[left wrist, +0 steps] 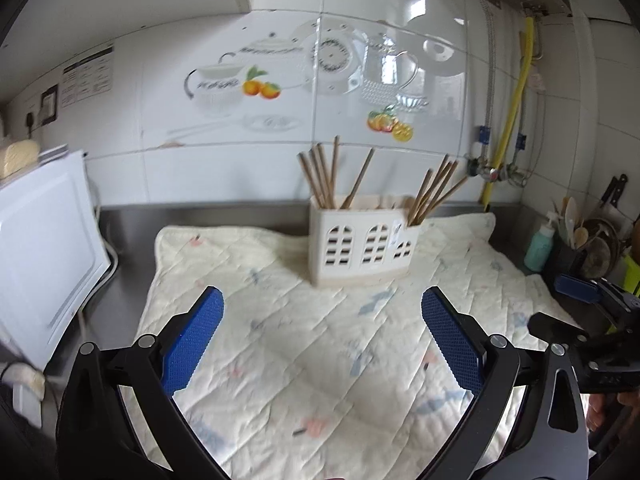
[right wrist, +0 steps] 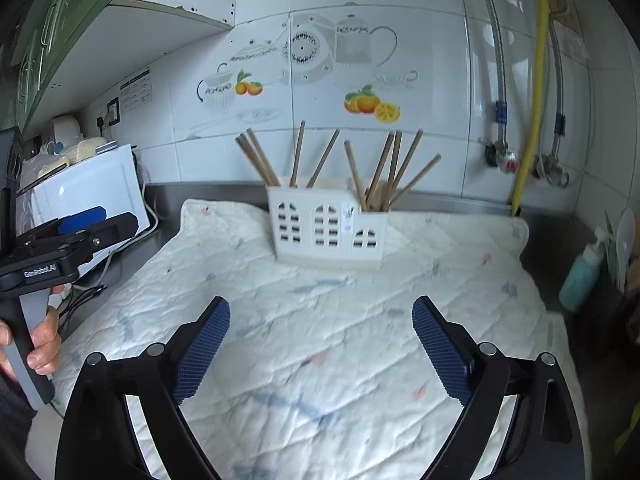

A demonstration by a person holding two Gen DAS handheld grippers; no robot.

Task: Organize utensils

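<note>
- Far left on the desk: white appliance against the wall, bread-like item on top, cables trailing at its base.
- Quilted cloth covers the middle of the desk; faint blue and pink print.
- Left tongs: released, blue pads wide apart, nothing between them. They hover over the near part of the cloth, pointing at the holder.
- Holder: white, house-shaped, arched window cutouts, standing upright at the back of the cloth, near the wall. Stepped front; right compartment is lower.
- Chopsticks: all stand in the holder, tips up, fanned out. One group in the left end, one or two leaning nearer the centre, another group in the right compartment. Exact count uncertain; frames are blurred.
- Right tongs: released, pads wide apart, grasping nothing. Above the cloth, well short of the holder.
- In the right wrist view, the left tongs show at the left edge with a hand on the grip.
- Right of the cloth: teal pump bottle on the desk, just beside a dark crock of spoons.
- Back wall: white tiles with teapot and orange decals; yellow hose running down at right.
</note>
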